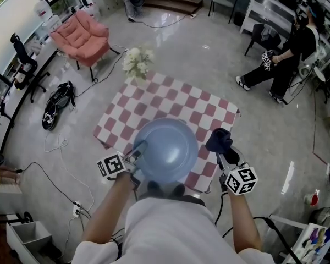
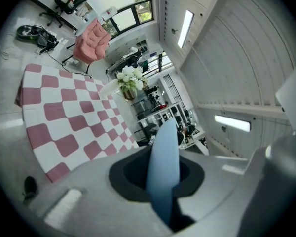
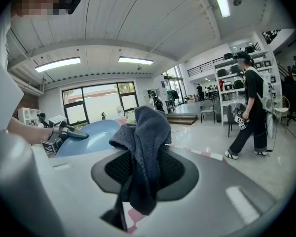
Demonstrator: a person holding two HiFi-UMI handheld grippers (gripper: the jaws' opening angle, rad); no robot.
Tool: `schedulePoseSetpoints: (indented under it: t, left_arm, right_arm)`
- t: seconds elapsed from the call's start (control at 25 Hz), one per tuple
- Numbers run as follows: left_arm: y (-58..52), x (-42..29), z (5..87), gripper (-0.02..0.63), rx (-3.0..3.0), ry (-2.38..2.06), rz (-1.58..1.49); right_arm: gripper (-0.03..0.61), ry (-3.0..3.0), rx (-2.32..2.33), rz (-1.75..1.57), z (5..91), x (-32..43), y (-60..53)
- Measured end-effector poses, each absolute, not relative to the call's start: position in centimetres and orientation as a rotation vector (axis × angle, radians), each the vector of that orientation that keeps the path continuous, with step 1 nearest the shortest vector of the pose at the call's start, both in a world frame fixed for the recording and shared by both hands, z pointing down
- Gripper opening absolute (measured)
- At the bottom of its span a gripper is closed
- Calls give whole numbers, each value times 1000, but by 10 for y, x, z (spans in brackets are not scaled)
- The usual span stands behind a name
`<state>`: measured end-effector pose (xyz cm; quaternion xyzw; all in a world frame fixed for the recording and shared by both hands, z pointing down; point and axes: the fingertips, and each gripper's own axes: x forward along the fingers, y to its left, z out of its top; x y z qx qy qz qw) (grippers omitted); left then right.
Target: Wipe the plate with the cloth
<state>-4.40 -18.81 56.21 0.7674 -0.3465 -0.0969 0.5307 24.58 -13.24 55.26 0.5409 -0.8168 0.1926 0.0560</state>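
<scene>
Left gripper (image 2: pixel 163 191) is clamped on the rim of the blue plate (image 1: pixel 168 150), so you see the plate edge-on between its jaws. The plate's held up off the checkered table (image 1: pixel 170 100), over its near edge. Right gripper (image 3: pixel 140 174) is pinched tight on the dark cloth (image 3: pixel 144 142), which bunches up past the jaws. The cloth sits just beside the plate's right side, also above the table's near edge.
</scene>
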Motion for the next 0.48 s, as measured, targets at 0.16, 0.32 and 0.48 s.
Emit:
schedulePoseSetpoints:
  t: [0.16,0.32,0.48]
  left_arm:
    - [-187,-42,560,37,1829,-823,-238]
    - [-185,-38,557,37,1825,-833,-237]
    - [-185,-34,554,37,1826,-839,-235]
  right_arm:
    - [127,-2483,1636,583,550,246,-133]
    - [127,-2486,1628,587,547,250,-131]
    - [127,-2484,1630,596,544,255,-130]
